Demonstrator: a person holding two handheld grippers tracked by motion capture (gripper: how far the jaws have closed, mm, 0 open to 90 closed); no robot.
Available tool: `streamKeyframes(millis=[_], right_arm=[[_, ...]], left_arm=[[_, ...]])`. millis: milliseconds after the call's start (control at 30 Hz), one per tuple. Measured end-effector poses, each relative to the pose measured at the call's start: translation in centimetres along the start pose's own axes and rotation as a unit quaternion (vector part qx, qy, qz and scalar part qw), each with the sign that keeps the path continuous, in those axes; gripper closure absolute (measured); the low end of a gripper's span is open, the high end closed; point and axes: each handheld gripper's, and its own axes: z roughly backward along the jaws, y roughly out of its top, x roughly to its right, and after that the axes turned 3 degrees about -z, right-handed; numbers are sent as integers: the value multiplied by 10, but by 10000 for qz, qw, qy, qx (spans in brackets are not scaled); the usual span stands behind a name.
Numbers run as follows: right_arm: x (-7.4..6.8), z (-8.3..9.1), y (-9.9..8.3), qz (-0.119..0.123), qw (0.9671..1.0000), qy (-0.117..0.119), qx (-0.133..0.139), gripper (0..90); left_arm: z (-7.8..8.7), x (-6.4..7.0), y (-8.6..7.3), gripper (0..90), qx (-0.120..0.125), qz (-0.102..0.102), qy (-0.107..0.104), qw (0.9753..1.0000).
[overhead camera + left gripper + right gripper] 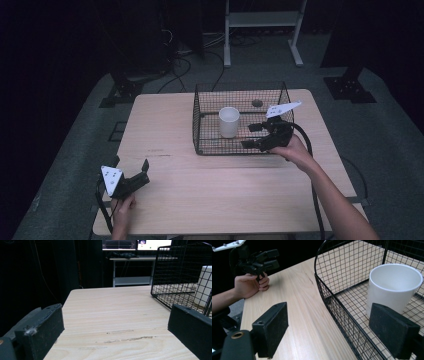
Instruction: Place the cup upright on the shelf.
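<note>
White round cup (205,287) in left gripper view: right side cut off by picture edge, bottom hidden behind black jaw. Black wire basket (352,302) in right gripper view: far and right sides run off picture. Small dark round thing (257,103) on pale wooden table (165,125) behind basket: too small to tell. Person's right forearm (340,205): cut off at bottom edge.
</note>
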Motion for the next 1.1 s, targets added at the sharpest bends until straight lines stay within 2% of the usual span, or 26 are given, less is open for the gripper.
streamKeyframes(millis=[200, 400, 767, 1100], right_arm=[[-4, 7, -9, -28, 10000, 41, 46, 150], [-10, 11, -18, 56, 10000, 16, -10, 150], [-14, 19, -38, -49, 10000, 67, 0, 149], [-23, 24, -51, 7, 10000, 43, 28, 149]], left_arm=[[0, 0, 0, 0, 1, -5, -1, 10000], [0, 0, 0, 0, 2, -10, 2, 10000], [0, 0, 0, 0, 1, -11, 6, 10000], [0, 0, 0, 0, -6, -13, 5, 10000]])
